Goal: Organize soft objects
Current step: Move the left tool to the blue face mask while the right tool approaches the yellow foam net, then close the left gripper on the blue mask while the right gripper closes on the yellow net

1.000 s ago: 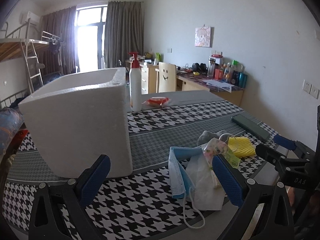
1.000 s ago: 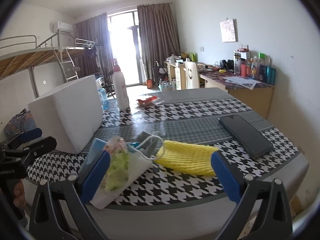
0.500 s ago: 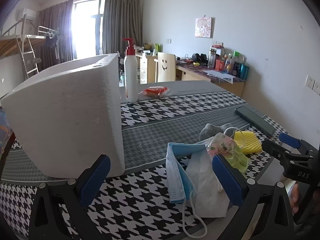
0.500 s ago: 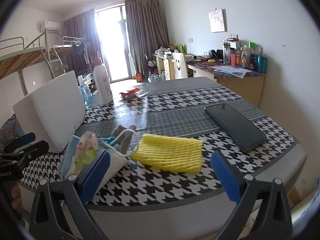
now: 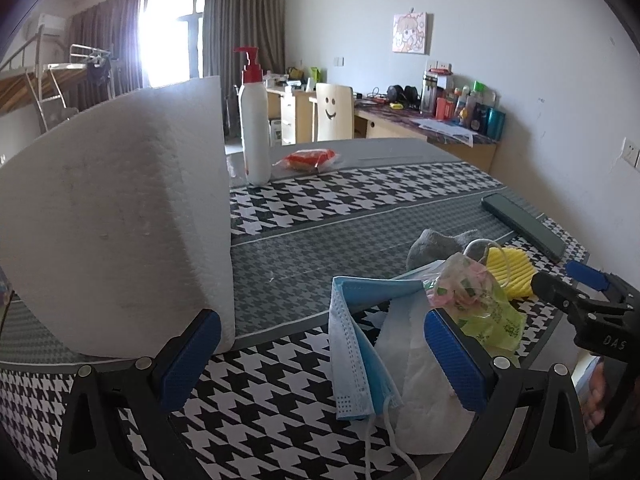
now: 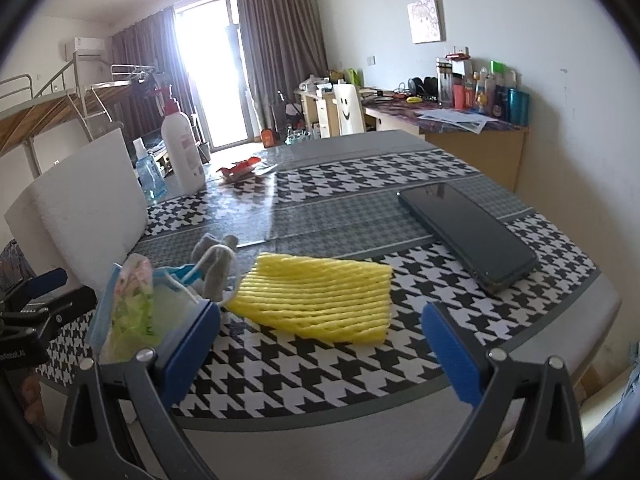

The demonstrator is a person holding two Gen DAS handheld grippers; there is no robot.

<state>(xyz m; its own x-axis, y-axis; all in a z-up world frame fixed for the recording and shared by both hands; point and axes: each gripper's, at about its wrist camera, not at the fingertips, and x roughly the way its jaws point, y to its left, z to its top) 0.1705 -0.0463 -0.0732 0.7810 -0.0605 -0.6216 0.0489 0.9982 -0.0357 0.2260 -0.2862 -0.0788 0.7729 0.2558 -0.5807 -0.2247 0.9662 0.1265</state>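
Two grippers were up and neither had grabbed anything yet, so you looked to be at the very start: lining up on the pile. Your left gripper [image 5: 320,354] had its jaws wide apart, hovering over the blue face mask [image 5: 354,344] and the white mask [image 5: 420,384] at lower center of the frame. Your right gripper [image 6: 334,344] was spread open too, with the yellow foam net [image 6: 320,298] lying flat just past it, mid-frame. A grey sock [image 6: 216,268] and a crinkly green packet [image 6: 132,308] sat bunched at lower left.

My guess for the next move: drop onto one soft piece and pinch it, then carry it to the white foam box [image 5: 116,216] at left. Watch the ear loops, they'd likely drag neighbours along.

Surface was a houndstooth tabletop [image 6: 360,180] with a dark phone [image 6: 468,232] at right and a pump bottle [image 5: 254,128] further back. Dorm room, bright window upper left.
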